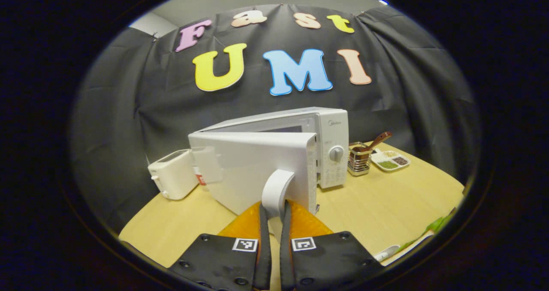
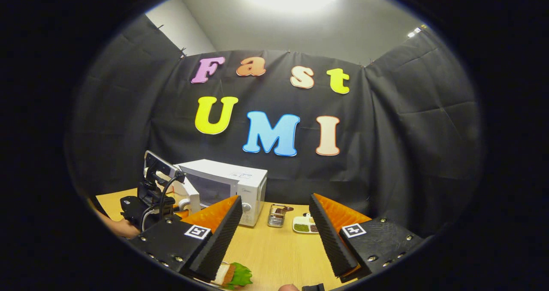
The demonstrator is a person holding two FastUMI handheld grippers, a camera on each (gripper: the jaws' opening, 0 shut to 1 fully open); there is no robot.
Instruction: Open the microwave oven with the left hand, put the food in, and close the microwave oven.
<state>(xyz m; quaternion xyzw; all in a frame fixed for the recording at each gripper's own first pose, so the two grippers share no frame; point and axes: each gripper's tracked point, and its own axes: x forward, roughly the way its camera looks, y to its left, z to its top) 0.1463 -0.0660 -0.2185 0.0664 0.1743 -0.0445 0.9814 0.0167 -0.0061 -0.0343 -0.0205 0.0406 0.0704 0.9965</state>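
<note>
Left gripper view: your left gripper (image 1: pixel 274 209) has its fingers pinched on the white loop handle (image 1: pixel 276 188) of the microwave oven (image 1: pixel 330 154), whose door (image 1: pixel 253 171) stands swung partly out (toaster (image 1: pixel 173 174) to one side, utensil holder (image 1: pixel 359 158) and condiment tray (image 1: pixel 391 160) to the other, all on the wooden surface (image 1: pixel 386 205)). Right gripper view: your right gripper (image 2: pixel 274 235) hovers with fingers spread wide and nothing between them, the food, a sandwich with lettuce (image 2: pixel 233 276), lying on the surface just below its near finger, and the left gripper (image 2: pixel 150 196) sits at the oven door.

Recording booth, black cloth wall (image 2: pixel 407 145), kitchen-style wooden table (image 1: pixel 386 205)
</note>
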